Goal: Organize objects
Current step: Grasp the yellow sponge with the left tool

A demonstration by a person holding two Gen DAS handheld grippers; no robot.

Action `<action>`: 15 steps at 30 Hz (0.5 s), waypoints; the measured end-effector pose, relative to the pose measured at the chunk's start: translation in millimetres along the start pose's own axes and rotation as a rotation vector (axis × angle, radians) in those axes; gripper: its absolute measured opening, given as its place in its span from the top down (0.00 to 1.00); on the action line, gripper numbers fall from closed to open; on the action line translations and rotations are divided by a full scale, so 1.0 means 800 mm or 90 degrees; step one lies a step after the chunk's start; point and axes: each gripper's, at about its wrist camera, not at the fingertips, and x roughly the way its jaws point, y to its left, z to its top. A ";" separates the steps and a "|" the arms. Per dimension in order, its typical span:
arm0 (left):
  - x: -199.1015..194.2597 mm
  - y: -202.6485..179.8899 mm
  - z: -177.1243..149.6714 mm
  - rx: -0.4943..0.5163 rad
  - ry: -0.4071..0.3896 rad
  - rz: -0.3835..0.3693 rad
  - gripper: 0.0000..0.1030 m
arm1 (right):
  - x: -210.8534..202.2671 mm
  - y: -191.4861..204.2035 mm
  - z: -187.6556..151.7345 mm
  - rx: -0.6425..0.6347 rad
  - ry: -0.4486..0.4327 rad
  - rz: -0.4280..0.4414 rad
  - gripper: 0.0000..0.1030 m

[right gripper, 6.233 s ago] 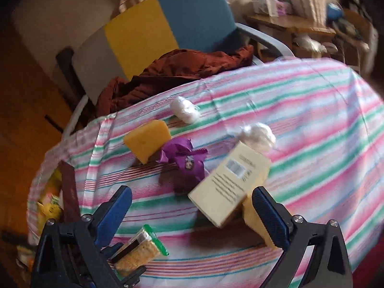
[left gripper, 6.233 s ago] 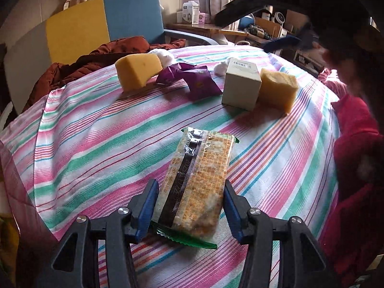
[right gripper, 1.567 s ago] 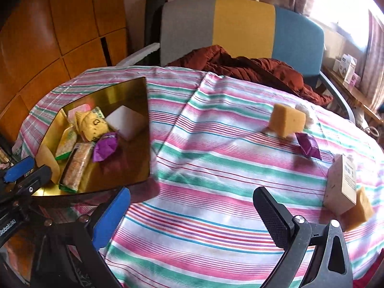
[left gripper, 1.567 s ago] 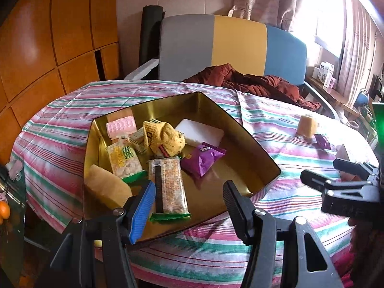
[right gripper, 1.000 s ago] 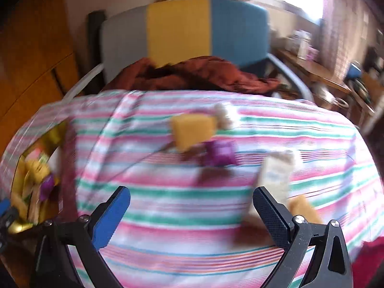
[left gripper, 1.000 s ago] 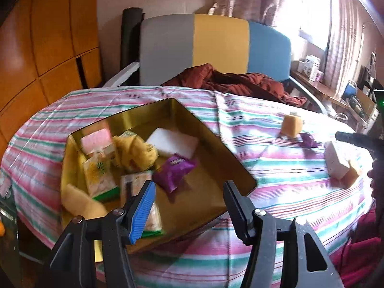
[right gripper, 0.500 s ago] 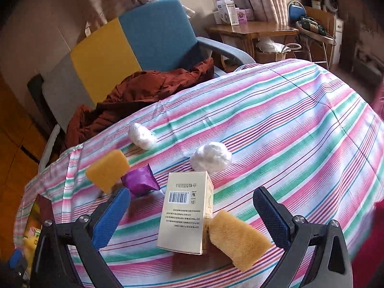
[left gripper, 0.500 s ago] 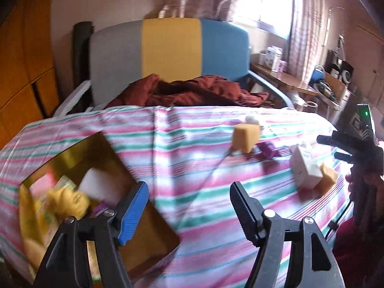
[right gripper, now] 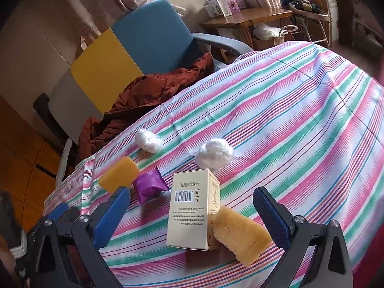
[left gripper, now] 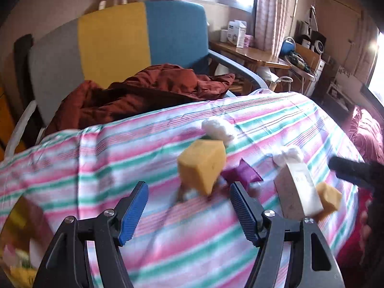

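Note:
On the striped tablecloth [right gripper: 300, 120] lie a cream box [right gripper: 192, 211], a yellow sponge [right gripper: 241, 238] against its right side, a second yellow sponge [right gripper: 118, 174], a purple packet [right gripper: 150, 187] and two white wrapped balls [right gripper: 214, 153]. My right gripper [right gripper: 192, 216] is open and empty, its jaws standing either side of the box and near sponge. My left gripper [left gripper: 189, 208] is open and empty, just short of the far sponge [left gripper: 202, 168]. The packet [left gripper: 242, 174] and box [left gripper: 300, 189] lie to its right.
The gold tin's edge [left gripper: 14, 220] shows at lower left in the left wrist view. A grey, yellow and blue chair [left gripper: 120, 40] with a rust-red garment [left gripper: 144, 88] stands behind the table. A wooden side table [right gripper: 247, 16] with boxes is at the back right.
My left gripper has swung right from the gold tin, where it left the cracker pack, toward the far sponge. My right gripper has closed in on the box and near sponge.

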 end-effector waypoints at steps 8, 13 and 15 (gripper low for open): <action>0.096 0.004 0.036 0.020 0.056 -0.057 0.15 | 0.003 0.009 -0.003 -0.024 0.012 0.012 0.00; 0.127 0.004 0.032 0.007 0.089 -0.107 0.50 | 0.007 0.008 -0.003 -0.027 0.018 0.007 0.00; 0.125 0.010 0.026 -0.022 0.089 -0.121 0.51 | 0.008 0.008 -0.003 -0.031 0.017 0.001 0.00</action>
